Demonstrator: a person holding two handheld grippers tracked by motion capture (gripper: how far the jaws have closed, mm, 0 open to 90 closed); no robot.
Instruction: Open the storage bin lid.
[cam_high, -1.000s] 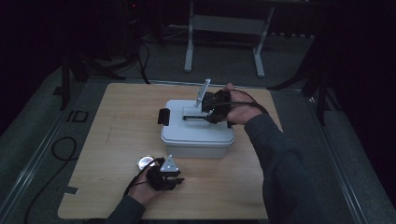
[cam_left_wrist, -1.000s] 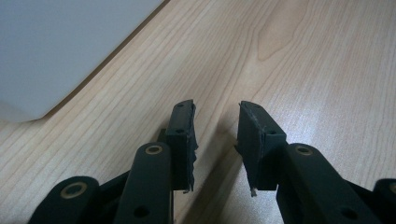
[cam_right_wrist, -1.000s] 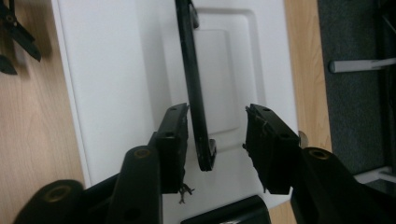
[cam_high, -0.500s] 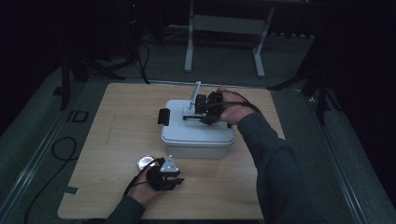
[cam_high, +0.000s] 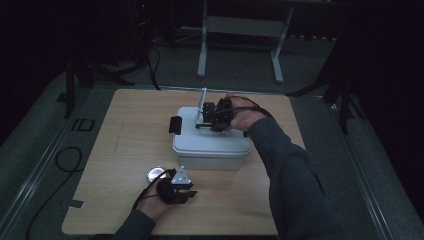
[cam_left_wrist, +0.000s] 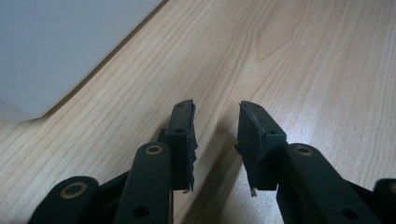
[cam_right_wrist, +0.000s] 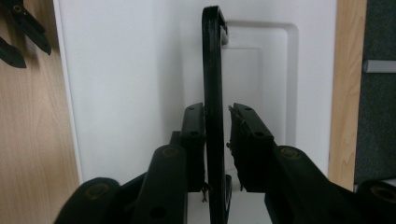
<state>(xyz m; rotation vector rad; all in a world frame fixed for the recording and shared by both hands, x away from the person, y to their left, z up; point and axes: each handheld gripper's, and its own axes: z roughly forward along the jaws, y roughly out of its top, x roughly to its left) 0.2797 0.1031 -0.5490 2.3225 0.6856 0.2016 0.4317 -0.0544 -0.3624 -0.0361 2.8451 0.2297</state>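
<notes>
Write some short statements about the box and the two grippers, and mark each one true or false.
1. The black handle lies between the jaws of the right gripper. True; these jaws have just been closing on it.
2. The left gripper holds a block. False: nothing is between its jaws, and it is low over the bare table.
3. The box is white. True.
4. The box stands on the floor. False: it stands on the table.

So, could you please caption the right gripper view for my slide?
Right gripper jaws closing around the raised black handle of the white box lid.
</notes>
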